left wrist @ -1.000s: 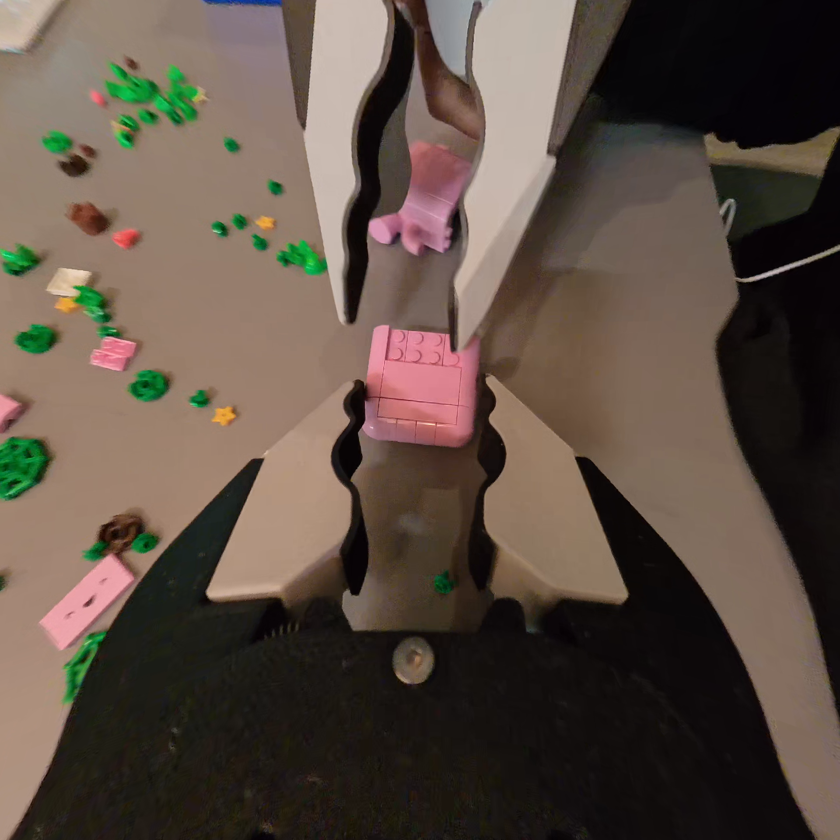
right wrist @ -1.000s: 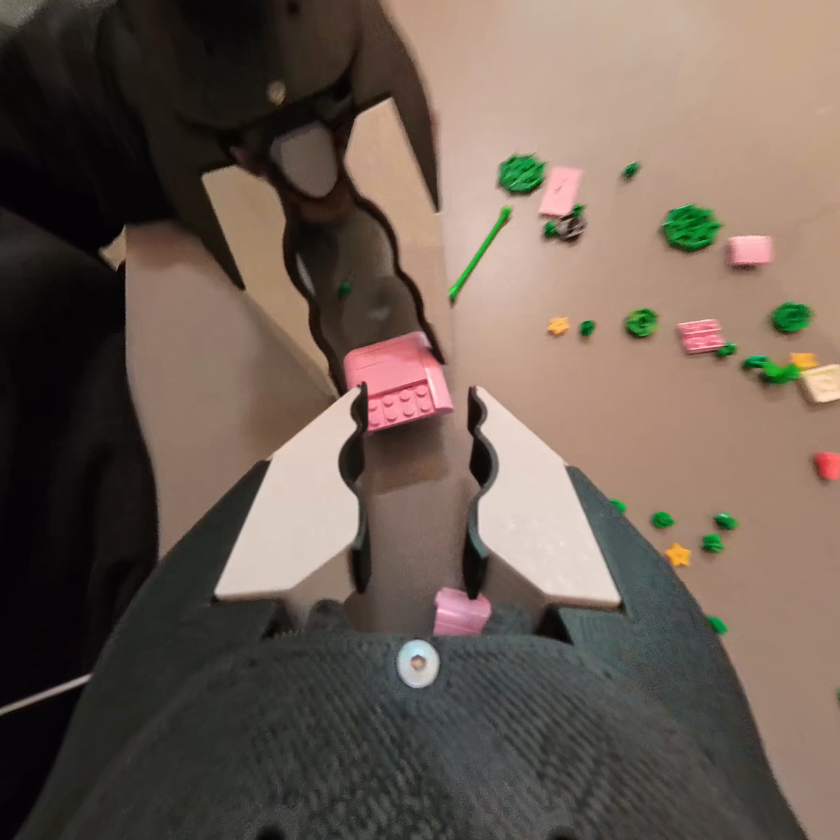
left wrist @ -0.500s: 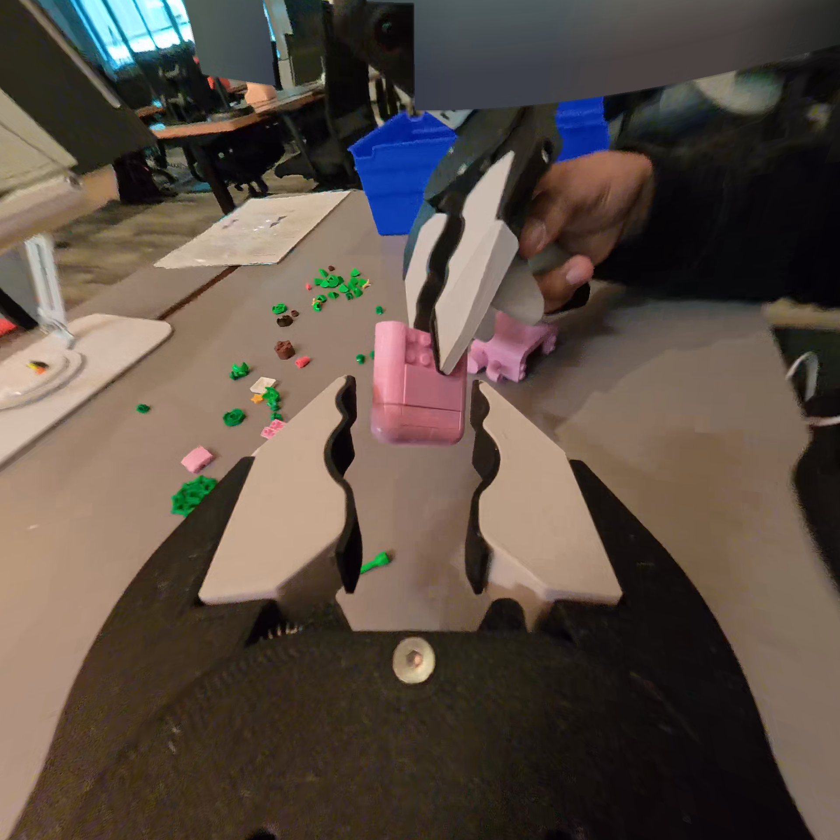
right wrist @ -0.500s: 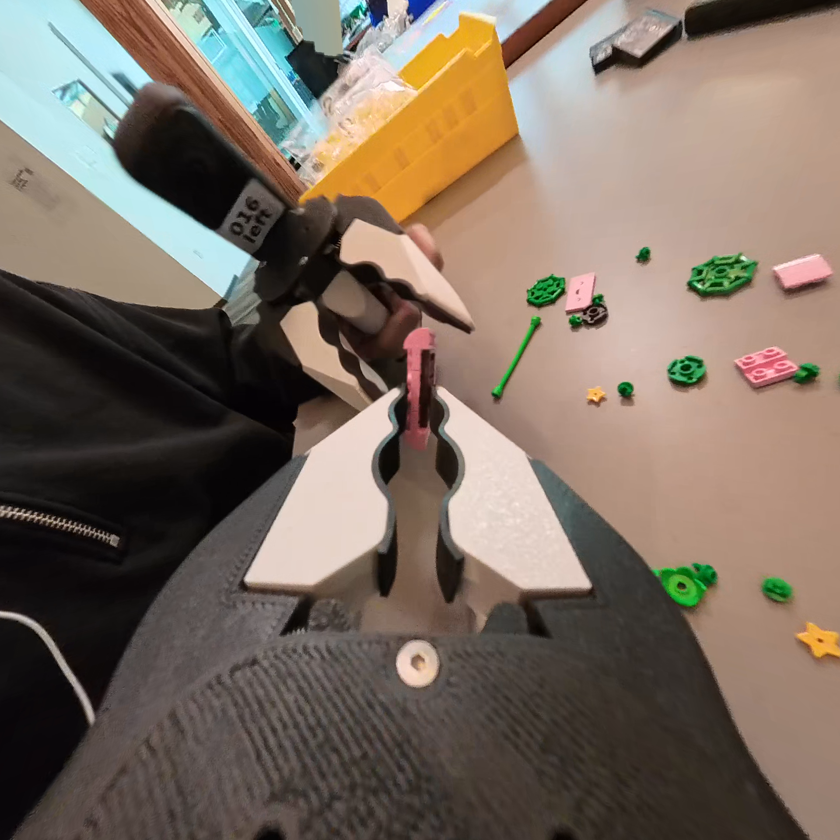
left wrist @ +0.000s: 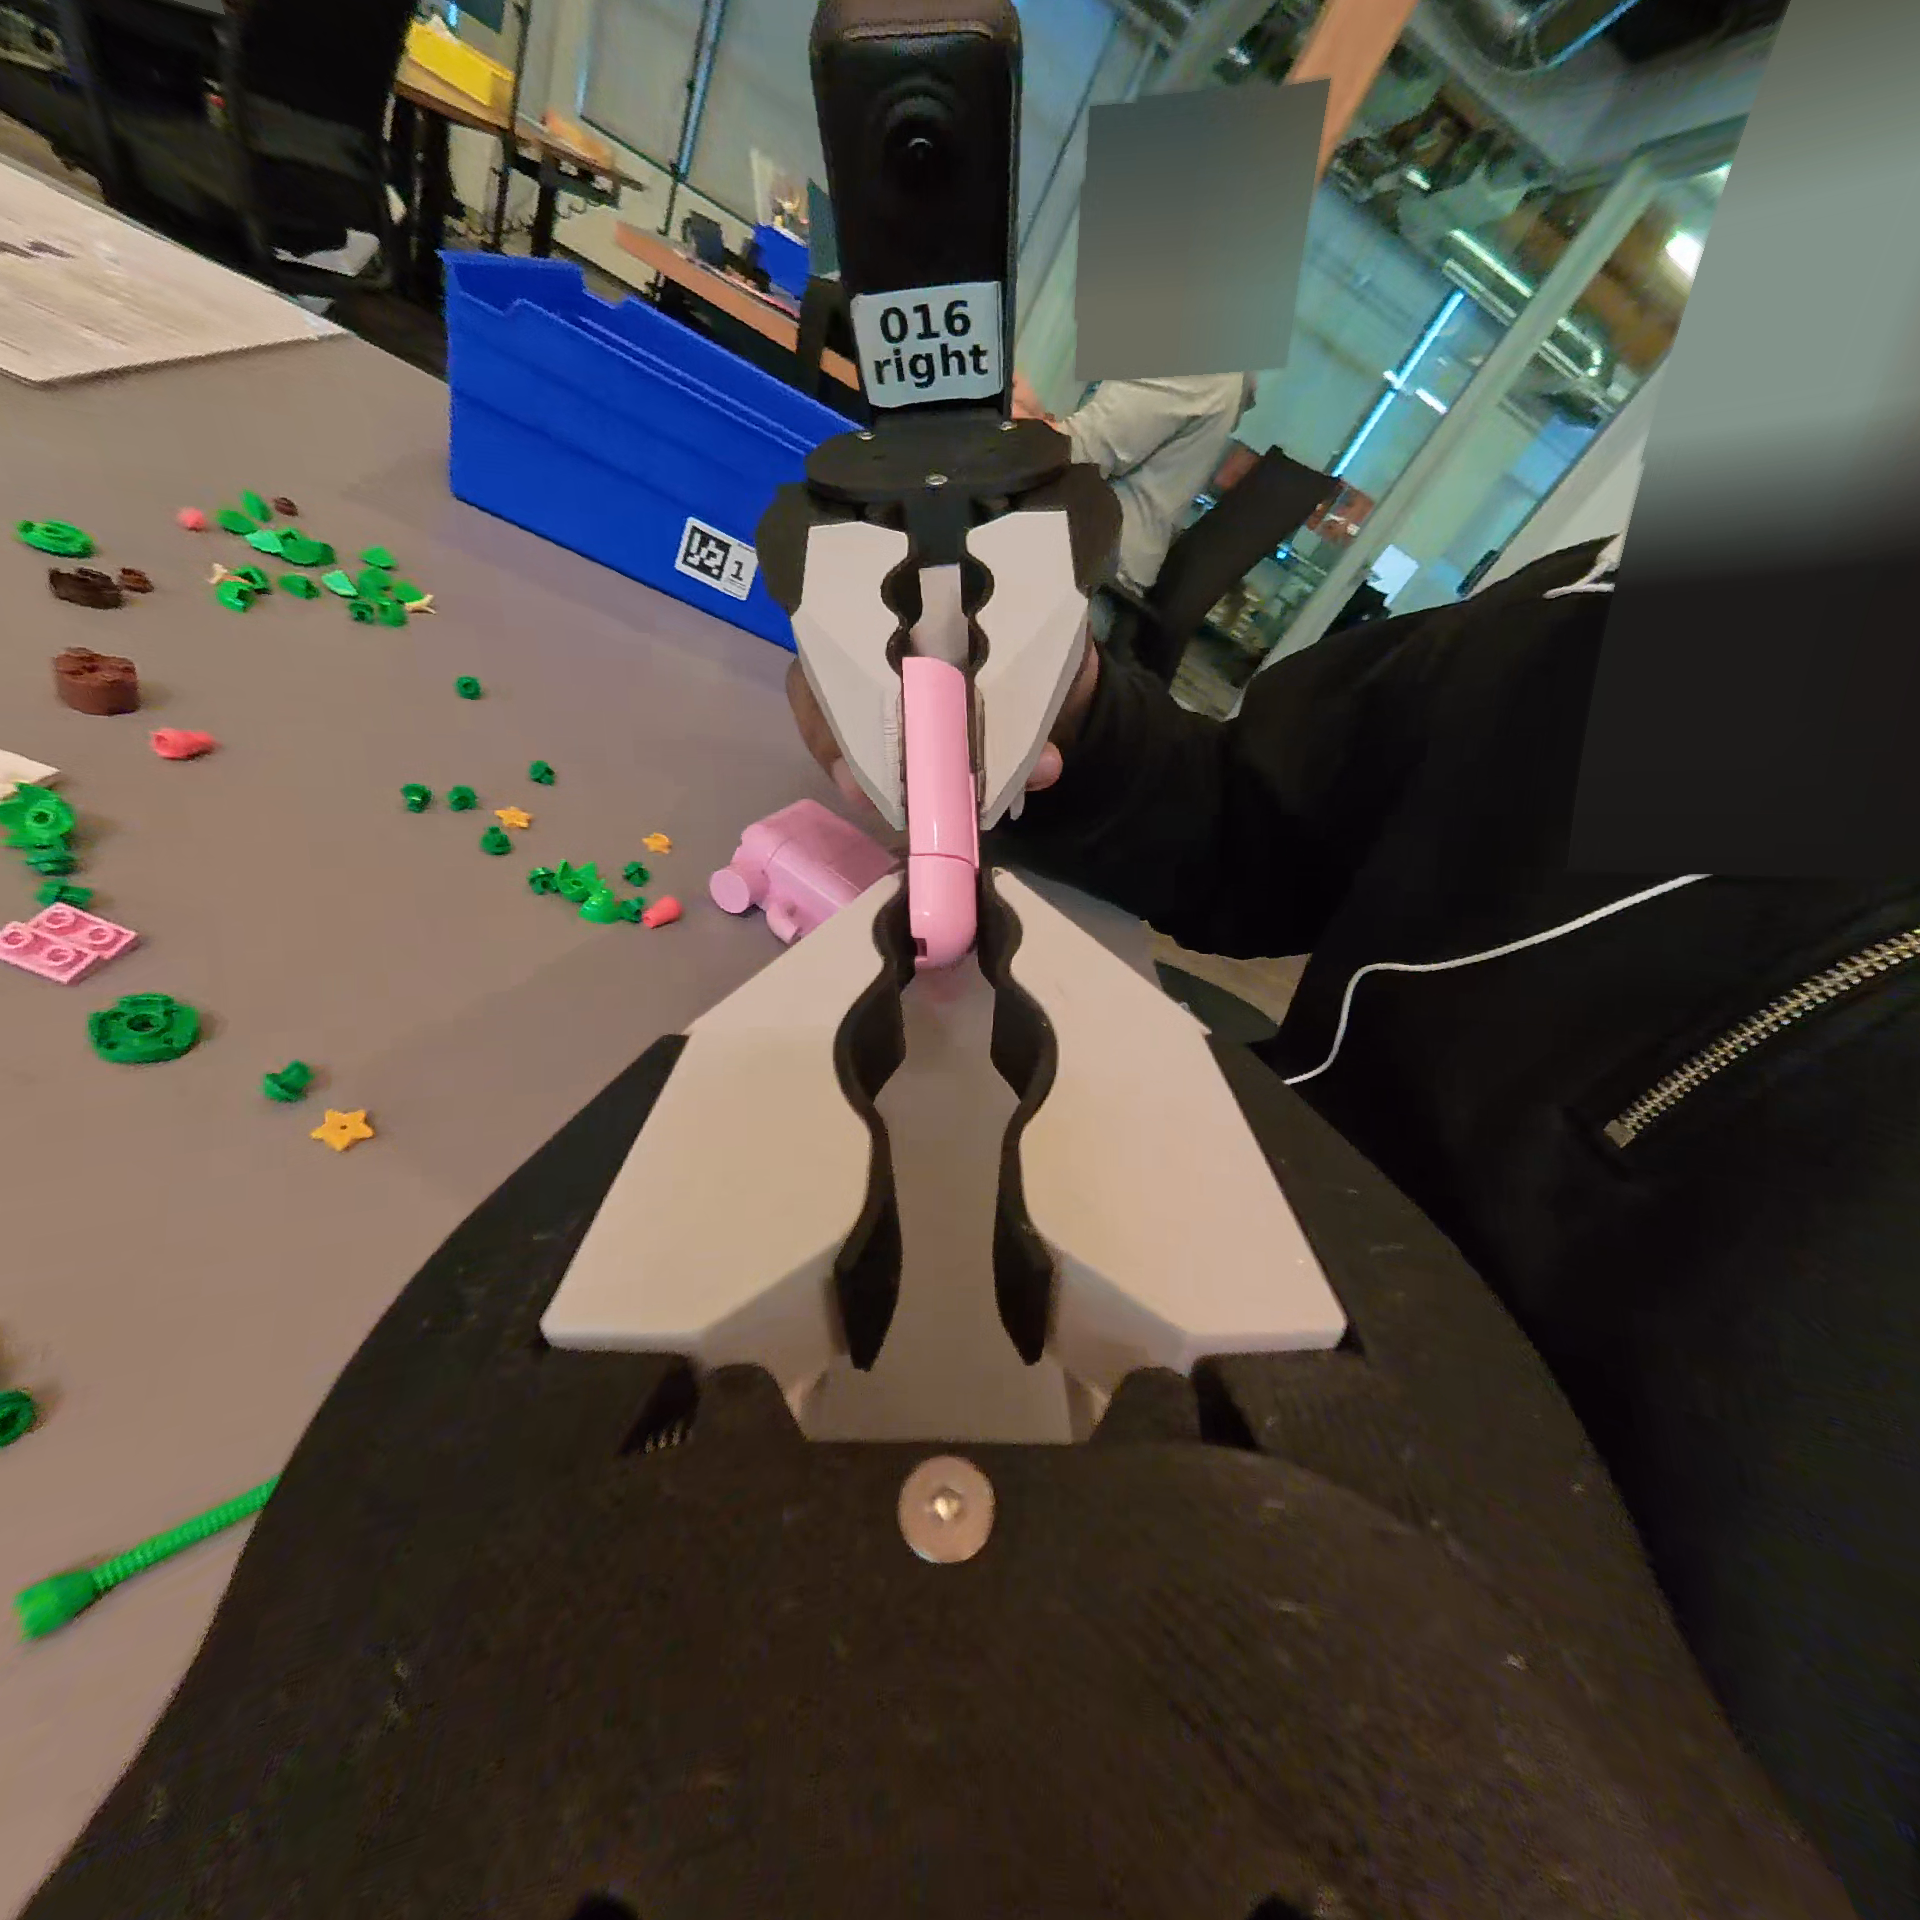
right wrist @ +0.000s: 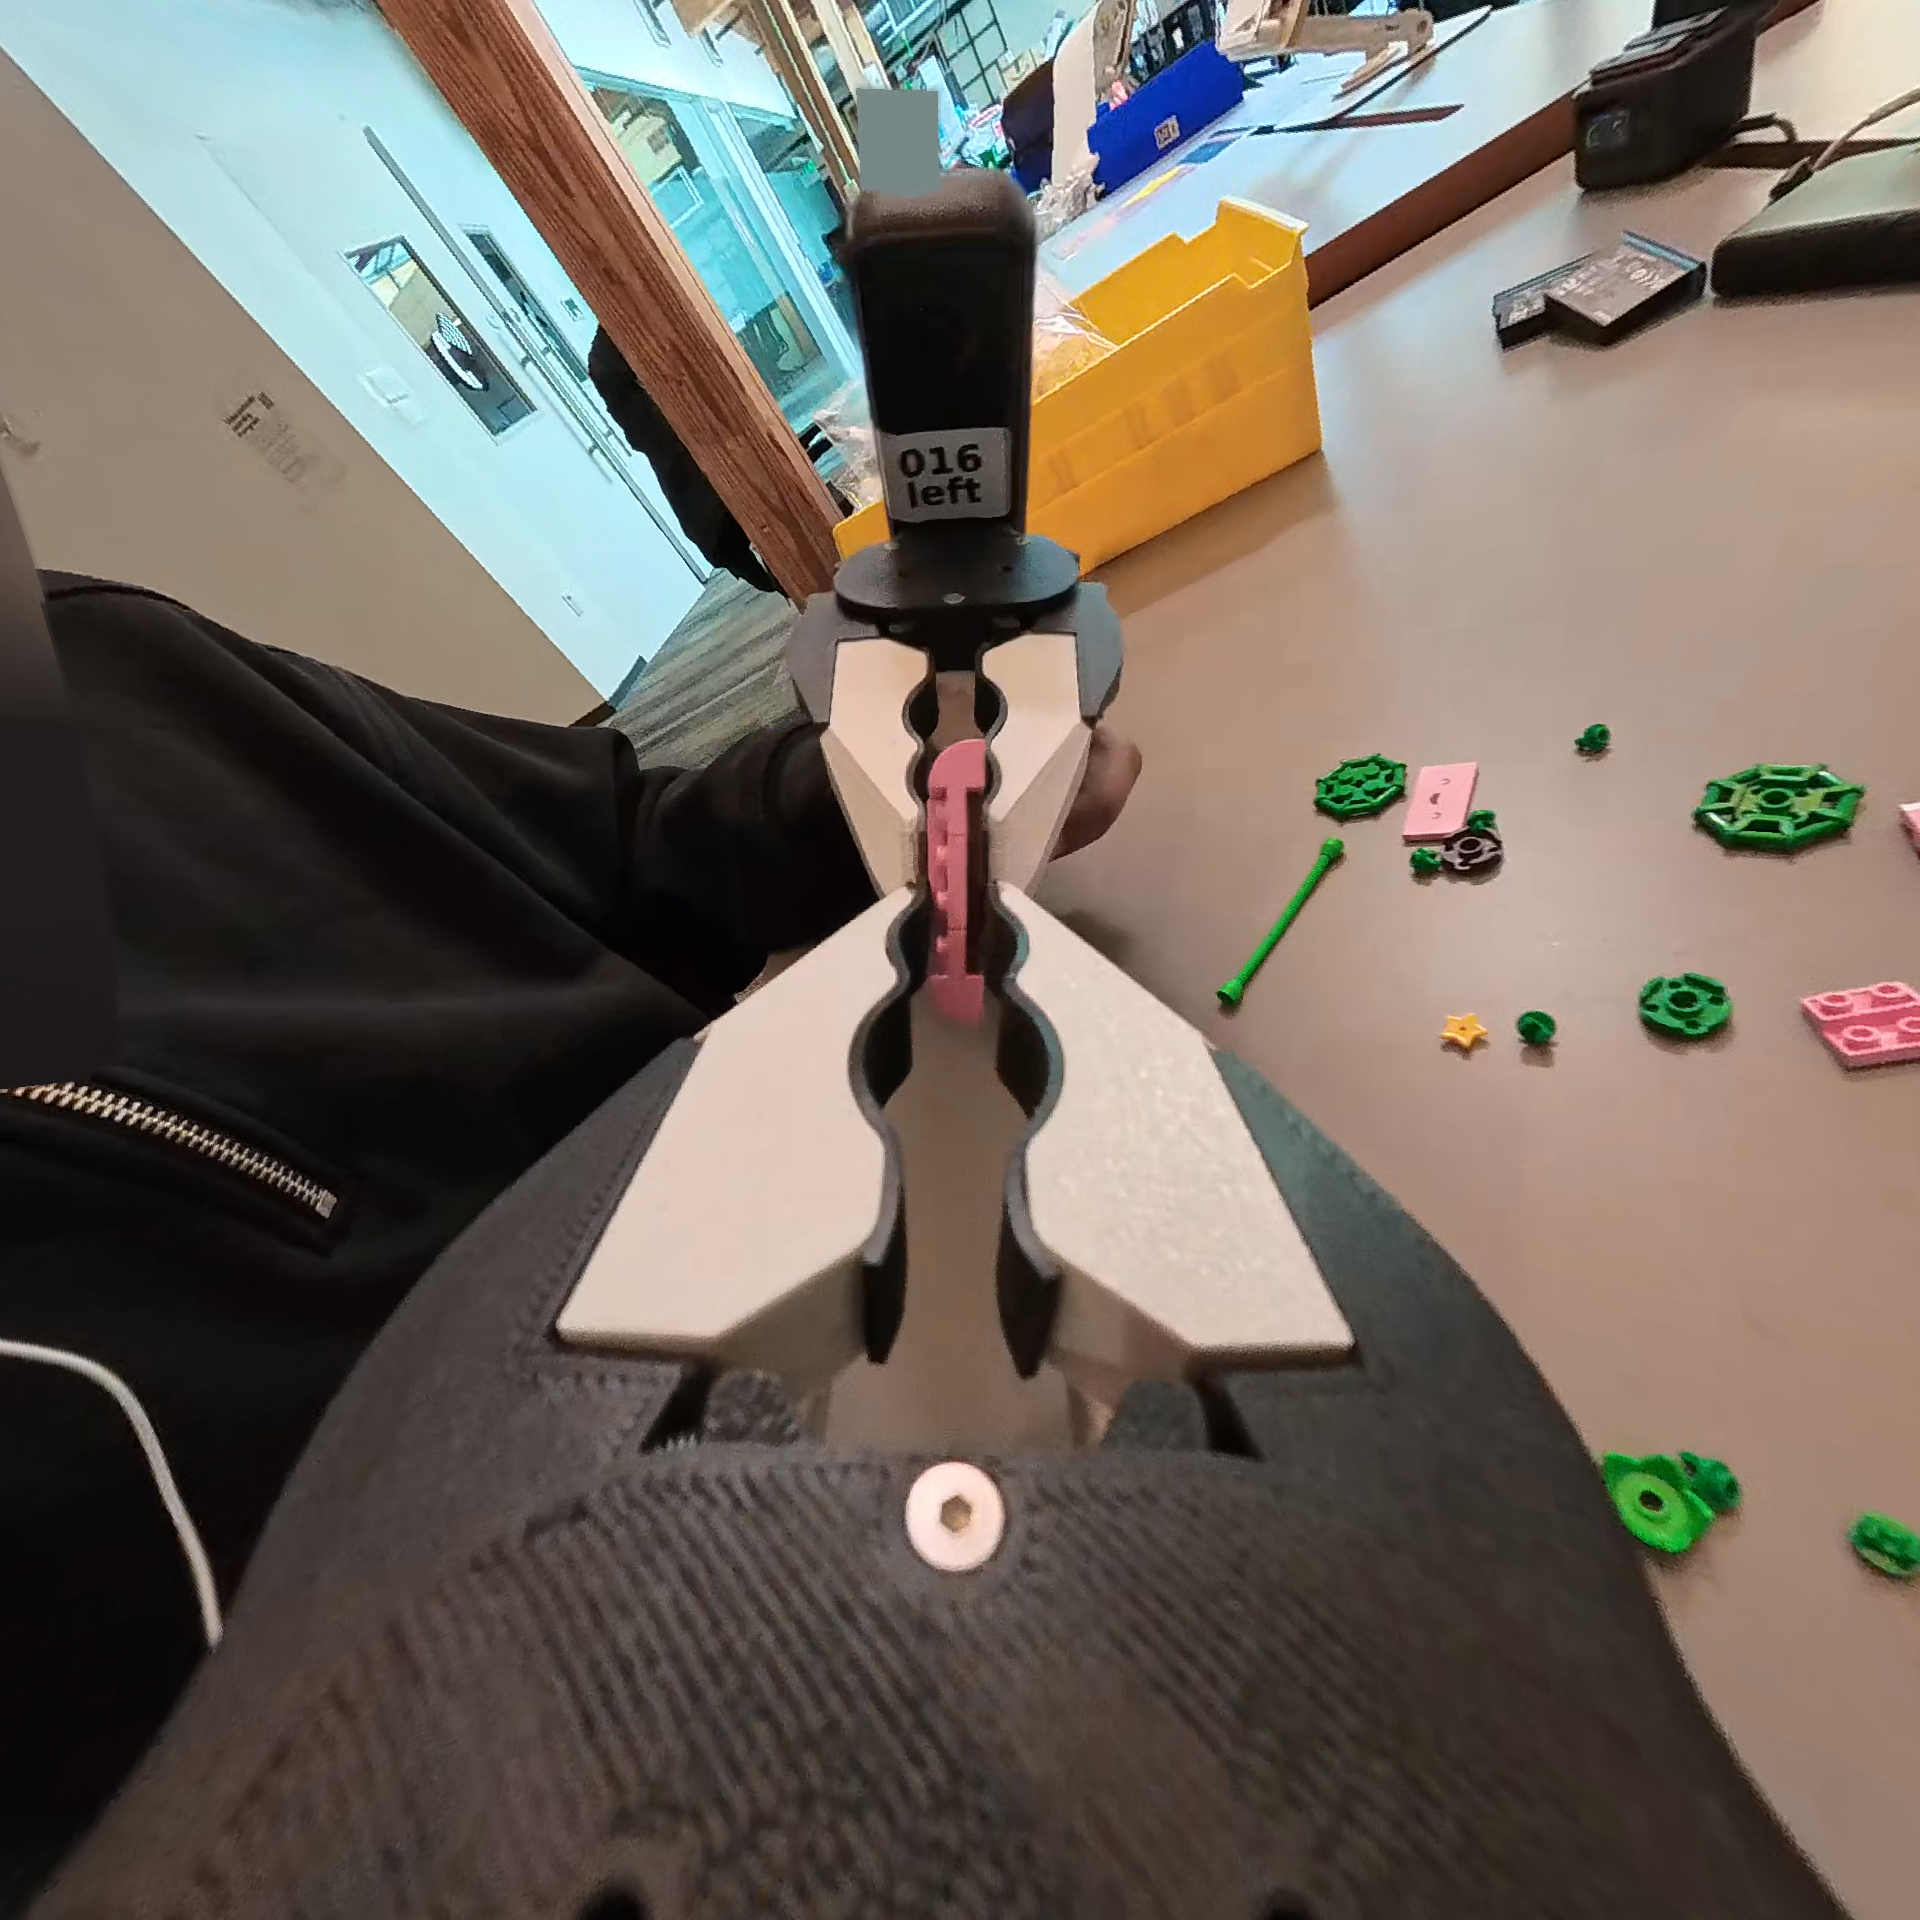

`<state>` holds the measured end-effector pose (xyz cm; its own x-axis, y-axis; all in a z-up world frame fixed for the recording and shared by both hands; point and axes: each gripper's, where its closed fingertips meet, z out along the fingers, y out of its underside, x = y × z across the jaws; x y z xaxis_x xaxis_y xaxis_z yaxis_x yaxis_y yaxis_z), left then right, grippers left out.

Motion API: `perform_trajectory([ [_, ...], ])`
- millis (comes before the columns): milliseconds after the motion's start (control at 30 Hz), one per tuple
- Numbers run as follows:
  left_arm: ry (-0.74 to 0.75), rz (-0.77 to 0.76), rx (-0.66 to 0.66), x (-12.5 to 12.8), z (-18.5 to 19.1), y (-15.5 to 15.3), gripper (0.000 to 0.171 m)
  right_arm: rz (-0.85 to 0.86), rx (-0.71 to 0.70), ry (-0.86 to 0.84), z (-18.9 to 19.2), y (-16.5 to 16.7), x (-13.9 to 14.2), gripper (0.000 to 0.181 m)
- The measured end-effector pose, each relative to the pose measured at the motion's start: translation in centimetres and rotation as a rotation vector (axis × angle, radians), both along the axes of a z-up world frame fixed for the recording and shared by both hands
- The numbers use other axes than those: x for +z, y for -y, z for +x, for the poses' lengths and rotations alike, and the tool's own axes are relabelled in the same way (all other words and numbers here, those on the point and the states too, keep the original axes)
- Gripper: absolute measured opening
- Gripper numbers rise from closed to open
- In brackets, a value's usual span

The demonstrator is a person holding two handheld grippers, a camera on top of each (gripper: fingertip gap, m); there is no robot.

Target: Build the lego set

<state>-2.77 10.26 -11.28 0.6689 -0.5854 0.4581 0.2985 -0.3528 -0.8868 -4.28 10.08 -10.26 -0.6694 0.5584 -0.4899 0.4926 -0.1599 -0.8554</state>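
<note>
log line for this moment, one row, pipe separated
left gripper: shut on pink lego panel | right gripper: shut on same panel | panel edge-on, held above table | loose pieces untouched

My two grippers are facing tip to tip over the counter, panel sitting between, loose bricks lying beside.

A shared lab or workshop: a grey worktable with a blue parts bin at 11 o'clock, a yellow bin at 1 o'clock, further workbenches and glass partitions beyond.
</note>
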Motion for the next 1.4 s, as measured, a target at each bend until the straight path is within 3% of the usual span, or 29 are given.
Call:
perform_trajectory([
  [400,-0.051,0.022,-0.033,-0.1,0.6,0.4,0.006,0.015,0.056,-0.043,0.7,0.4,0.2,0.007],
  [467,-0.139,0.079,-0.002,0.0,0.7,0.4,0.006,0.081,0.055,-0.124,0.8,0.4,0.4,0.006],
  [600,-0.372,0.225,0.152,0.2,0.0,0.0,0.008,0.371,0.007,-0.405,1.0,0.1,0.4,0.005],
  [700,-0.373,0.222,0.119,-0.1,0.4,0.3,0.008,0.474,-0.001,-0.487,1.3,0.4,0.4,0.006],
  [833,-0.231,0.182,0.026,0.6,1.0,0.9,0.007,0.328,0.037,-0.414,1.6,0.8,0.9,0.007],
  [1033,-0.156,0.168,-0.012,1.1,1.2,1.3,0.007,0.153,0.075,-0.313,1.7,1.1,1.4,0.007],
  [1400,-0.149,0.107,-0.035,0.3,1.3,1.1,0.006,0.172,0.08,-0.282,1.6,1.1,0.7,0.008],
])
